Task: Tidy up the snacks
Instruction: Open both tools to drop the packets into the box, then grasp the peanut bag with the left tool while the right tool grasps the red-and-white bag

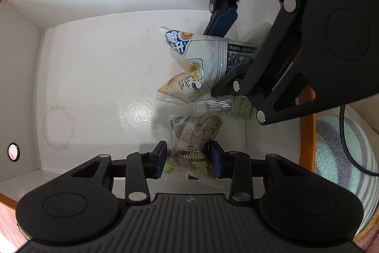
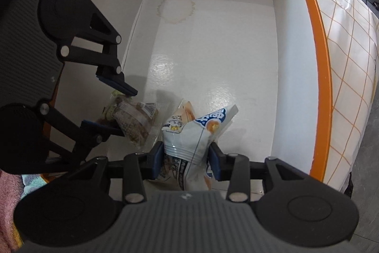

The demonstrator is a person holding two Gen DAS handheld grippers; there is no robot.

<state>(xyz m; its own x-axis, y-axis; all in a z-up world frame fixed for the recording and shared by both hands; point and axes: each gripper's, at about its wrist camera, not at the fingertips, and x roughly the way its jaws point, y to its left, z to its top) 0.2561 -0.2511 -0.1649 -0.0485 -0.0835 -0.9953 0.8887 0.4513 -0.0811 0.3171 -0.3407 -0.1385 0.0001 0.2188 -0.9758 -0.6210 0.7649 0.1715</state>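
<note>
White walls of an orange-rimmed box (image 2: 315,39) enclose both grippers. Left gripper (image 1: 187,161) pinches a clear brown-biscuit packet (image 1: 199,132), right gripper (image 2: 187,160) clamps a white-and-blue snack bag (image 2: 189,134); both packs apparently hang just above the floor, side by side, long axes pointing away from the fingers.

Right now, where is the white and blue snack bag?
The white and blue snack bag sits between the right gripper fingers, low inside the box, beside the brown snack packet.
</note>
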